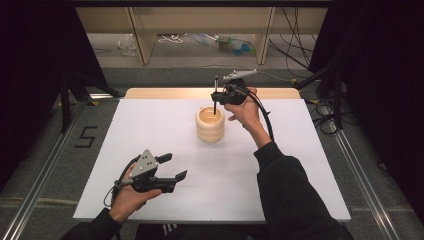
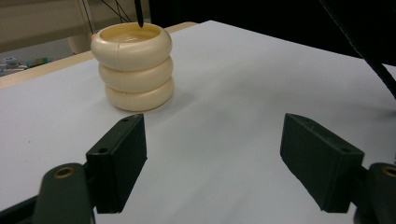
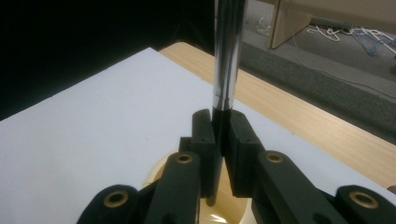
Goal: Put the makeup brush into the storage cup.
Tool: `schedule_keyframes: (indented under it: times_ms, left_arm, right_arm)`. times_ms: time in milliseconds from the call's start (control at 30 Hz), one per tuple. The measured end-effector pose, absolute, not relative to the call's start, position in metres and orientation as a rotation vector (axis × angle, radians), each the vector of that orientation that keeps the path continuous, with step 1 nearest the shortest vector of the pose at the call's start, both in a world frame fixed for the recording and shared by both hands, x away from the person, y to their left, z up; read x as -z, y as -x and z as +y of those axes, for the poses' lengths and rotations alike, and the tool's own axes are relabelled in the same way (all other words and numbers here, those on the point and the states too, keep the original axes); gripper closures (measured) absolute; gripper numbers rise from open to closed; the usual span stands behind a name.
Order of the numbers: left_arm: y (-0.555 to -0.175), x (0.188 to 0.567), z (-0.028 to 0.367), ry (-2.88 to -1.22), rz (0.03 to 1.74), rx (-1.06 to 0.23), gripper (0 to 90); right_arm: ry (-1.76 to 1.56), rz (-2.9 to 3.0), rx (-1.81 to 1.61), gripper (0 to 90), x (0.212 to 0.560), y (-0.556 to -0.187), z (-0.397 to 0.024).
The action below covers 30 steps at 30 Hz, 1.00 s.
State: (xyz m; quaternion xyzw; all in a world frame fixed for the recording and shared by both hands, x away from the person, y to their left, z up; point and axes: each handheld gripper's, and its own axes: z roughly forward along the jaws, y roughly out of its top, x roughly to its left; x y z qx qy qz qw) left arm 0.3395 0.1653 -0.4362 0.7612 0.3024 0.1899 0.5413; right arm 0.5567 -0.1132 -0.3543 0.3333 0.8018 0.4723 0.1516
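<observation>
Left gripper (image 1: 170, 166): jaws apart, idle. Right gripper (image 1: 216, 96): clamped on pen (image 3: 228, 60), tip inside 3-ring holder (image 1: 210, 125) below. Risk: off-vertical release, pen tipping holder.

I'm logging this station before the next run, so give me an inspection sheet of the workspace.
Surface: white table top, wooden strip along the far edge.
Job's things: cream ringed holder upright mid-table; pen vertical, tip inside the holder's mouth.
Clutter: nothing seen on the table.
Grippers: right tool shut on the pen over the holder; left tool open, near the front edge.
Cables: one trails from each tool.
Surroundings: black curtains, shelf, loose cords on the floor.
</observation>
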Motion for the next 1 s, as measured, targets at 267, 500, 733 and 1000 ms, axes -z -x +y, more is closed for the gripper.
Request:
schedule_keyframes:
  times_ms: [267, 500, 733, 1000]
  left_arm:
    - [-0.339, 0.436, 0.165, -1.805, 0.717, -0.449, 22.9]
    - [-0.339, 0.436, 0.165, -1.805, 0.714, -0.449, 23.0]
    - [-0.339, 0.436, 0.165, -1.806, 0.710, -0.453, 22.9]
    - [-0.339, 0.436, 0.165, -1.806, 0.713, -0.450, 23.0]
  right_arm:
    - [-0.959, 2.317, -1.345, 83.8, 0.359, -0.559, -0.110]
    - [-0.956, 2.347, -1.337, 83.8, 0.365, -0.559, -0.103]
    - [-0.962, 2.361, -1.318, 83.8, 0.370, -0.562, -0.101]
    - [-0.963, 2.370, -1.302, 83.8, 0.375, -0.563, -0.099]
